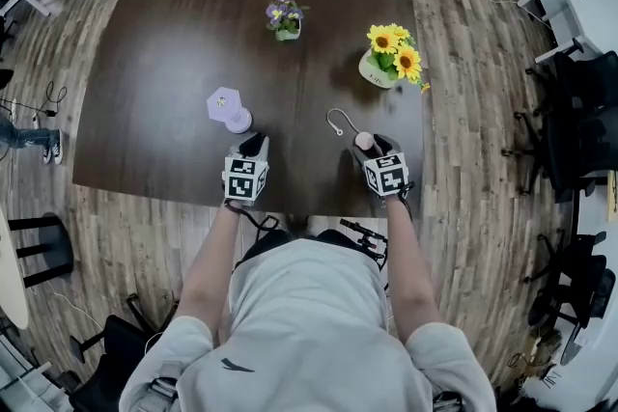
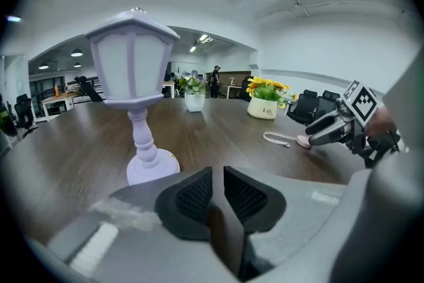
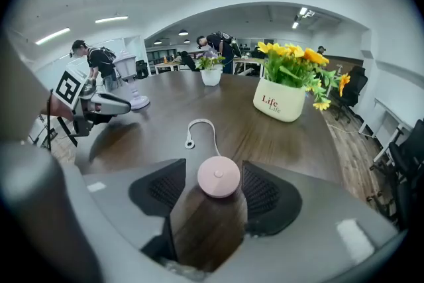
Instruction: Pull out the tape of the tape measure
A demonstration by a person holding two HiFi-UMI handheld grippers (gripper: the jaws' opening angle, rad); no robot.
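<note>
Squarely between the spread jaws of the right gripper lies the tape measure, a small round pale pink case lying flat on the dark wooden table, with a button at the middle of its top face. The jaws stand open on either side of the case without clamping it. A short length of white tape is already out: it leaves the far side of the case, runs away from the gripper, then arcs over to the left and ends in a small ring. Ahead and to the right of this gripper stands a white pot of yellow flowers printed "Life". The left gripper sits well to the left, its jaws drawn almost together with nothing between them. Just ahead of it stands a lilac lantern lamp
</note>
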